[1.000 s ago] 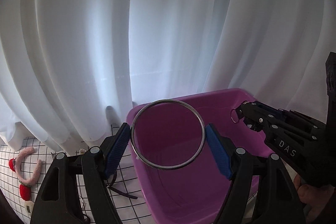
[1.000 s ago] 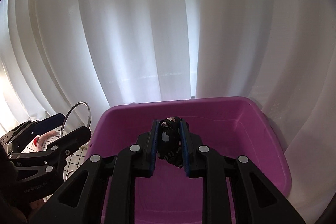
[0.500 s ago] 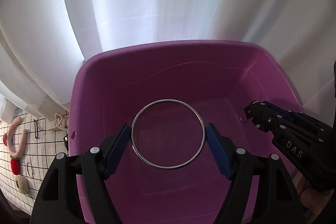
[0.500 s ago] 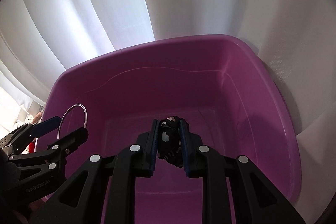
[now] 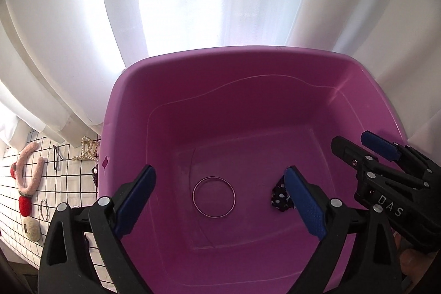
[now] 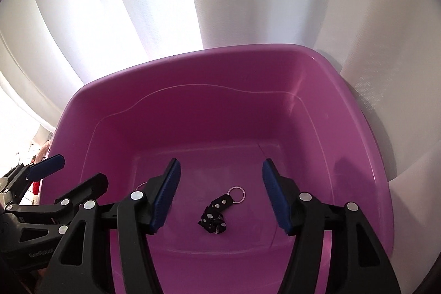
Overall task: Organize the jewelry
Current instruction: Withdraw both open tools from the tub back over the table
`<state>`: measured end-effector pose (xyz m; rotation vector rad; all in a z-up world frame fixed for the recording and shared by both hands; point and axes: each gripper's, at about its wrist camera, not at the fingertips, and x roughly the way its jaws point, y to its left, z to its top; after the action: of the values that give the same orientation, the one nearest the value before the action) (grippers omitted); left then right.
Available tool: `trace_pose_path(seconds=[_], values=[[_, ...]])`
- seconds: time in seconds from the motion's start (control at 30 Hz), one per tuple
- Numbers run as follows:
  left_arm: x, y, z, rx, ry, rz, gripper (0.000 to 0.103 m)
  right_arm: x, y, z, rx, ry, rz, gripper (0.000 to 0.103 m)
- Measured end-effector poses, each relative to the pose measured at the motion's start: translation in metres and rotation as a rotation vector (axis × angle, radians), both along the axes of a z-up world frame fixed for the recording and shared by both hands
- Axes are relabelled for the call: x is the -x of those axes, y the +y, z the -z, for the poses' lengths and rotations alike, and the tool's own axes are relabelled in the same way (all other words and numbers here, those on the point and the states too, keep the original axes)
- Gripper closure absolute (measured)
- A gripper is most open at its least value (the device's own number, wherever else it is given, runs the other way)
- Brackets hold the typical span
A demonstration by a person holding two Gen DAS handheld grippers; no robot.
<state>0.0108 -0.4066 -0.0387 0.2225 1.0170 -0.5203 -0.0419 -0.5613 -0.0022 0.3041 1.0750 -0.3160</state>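
Bangle (image 5: 214,197): thin plain metal hoop, lying flat on the tub (image 5: 248,65) floor, centre-left. Keyring (image 6: 217,214): black spotted fabric strap with a small silver ring, crumpled on the floor to the bangle's right. Left gripper (image 5: 220,201) jaws opening, wide apart, nothing between the pads. Right gripper (image 6: 220,197) jaws opening too, keyring below them, untouched.

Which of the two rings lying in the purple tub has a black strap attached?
The small ring under the right gripper, joined to the black spotted strap. The large bangle lies alone, bare.
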Motion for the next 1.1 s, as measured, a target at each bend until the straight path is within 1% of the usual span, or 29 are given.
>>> trace_pose_path(seconds=[0.13, 0.23, 0.37, 0.43, 0.63, 0.73, 0.87, 0.97, 1.1], values=[[-0.001, 0.006, -0.003, 0.009, 0.001, -0.018, 0.01, -0.002, 0.004, -0.004, 0.001, -0.005, -0.01, 0.044], [0.001, 0.009, -0.012, 0.014, -0.016, -0.023, 0.01, -0.001, 0.009, -0.009, -0.002, -0.015, -0.017, 0.044], [0.004, 0.018, -0.024, 0.027, -0.054, -0.033, 0.01, -0.001, 0.017, -0.017, 0.001, -0.035, -0.031, 0.044], [0.006, 0.024, -0.031, 0.036, -0.075, -0.042, 0.01, -0.001, 0.024, -0.023, 0.0, -0.046, -0.043, 0.042], [0.01, 0.053, -0.055, 0.065, -0.14, -0.084, 0.008, -0.007, 0.044, -0.035, -0.005, -0.093, -0.094, 0.04], [0.012, 0.073, -0.067, 0.08, -0.177, -0.106, 0.008, -0.012, 0.055, -0.038, -0.025, -0.13, -0.117, 0.037], [0.013, 0.107, -0.078, 0.092, -0.217, -0.138, 0.007, -0.02, 0.078, -0.046, -0.051, -0.167, -0.14, 0.036], [0.012, 0.14, -0.081, 0.099, -0.233, -0.178, 0.007, -0.031, 0.099, -0.047, -0.056, -0.187, -0.169, 0.036], [0.008, 0.186, -0.082, 0.099, -0.248, -0.238, 0.007, -0.043, 0.138, -0.053, -0.058, -0.202, -0.214, 0.035]])
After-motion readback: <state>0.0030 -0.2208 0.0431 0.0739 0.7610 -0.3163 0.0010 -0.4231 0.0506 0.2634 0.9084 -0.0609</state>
